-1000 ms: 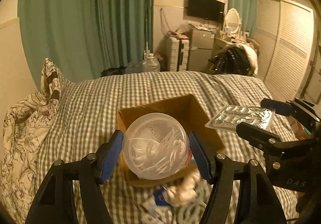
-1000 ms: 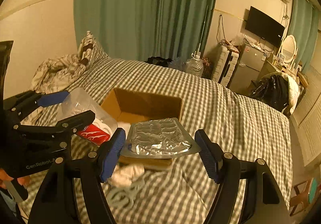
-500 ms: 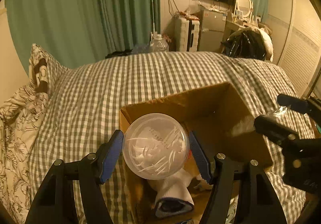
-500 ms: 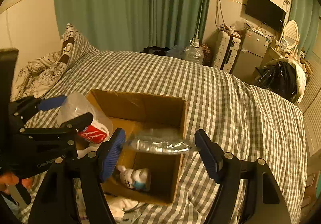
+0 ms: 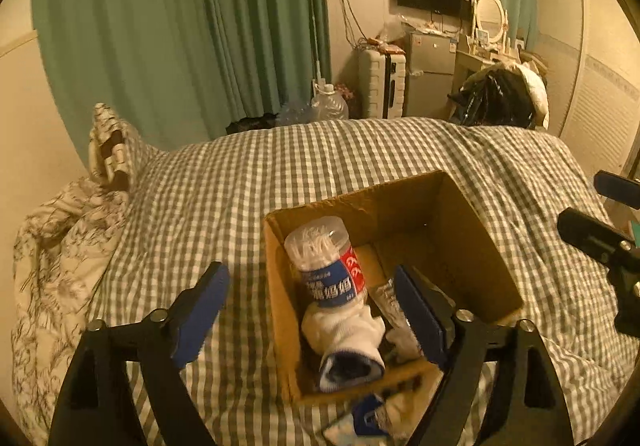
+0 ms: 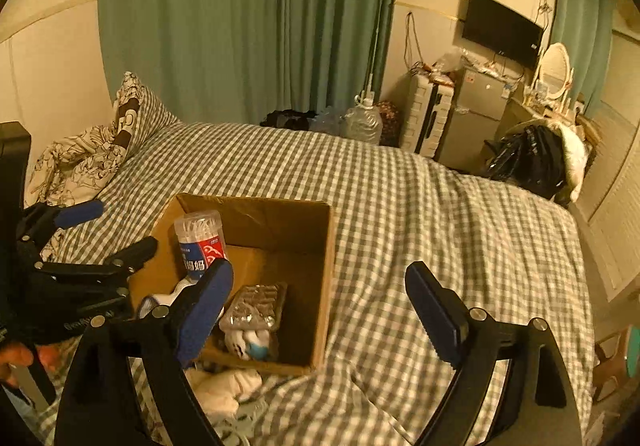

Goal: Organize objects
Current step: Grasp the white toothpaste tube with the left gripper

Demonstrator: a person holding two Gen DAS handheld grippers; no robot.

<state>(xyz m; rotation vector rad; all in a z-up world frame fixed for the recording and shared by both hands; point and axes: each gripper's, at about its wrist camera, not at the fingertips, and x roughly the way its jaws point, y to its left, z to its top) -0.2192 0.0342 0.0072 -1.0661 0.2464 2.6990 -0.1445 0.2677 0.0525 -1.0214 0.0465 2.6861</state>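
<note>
An open cardboard box sits on the checked bed. Inside it a clear cotton-swab jar with a blue and red label leans on a white sock. A silver blister pack lies in the box beside a small white and blue toy. My left gripper is open and empty, just above the box's near left corner. My right gripper is open and empty over the box's near right edge.
A white cloth and a cord lie on the bed in front of the box. A crumpled floral duvet and pillow are at the left. The checked bedspread stretches right. Fridge, suitcase and water jug stand beyond.
My left gripper opened and let the swab jar go into the box. My right gripper opened and dropped the blister pack into the box. Both grippers pulled back slightly.
</note>
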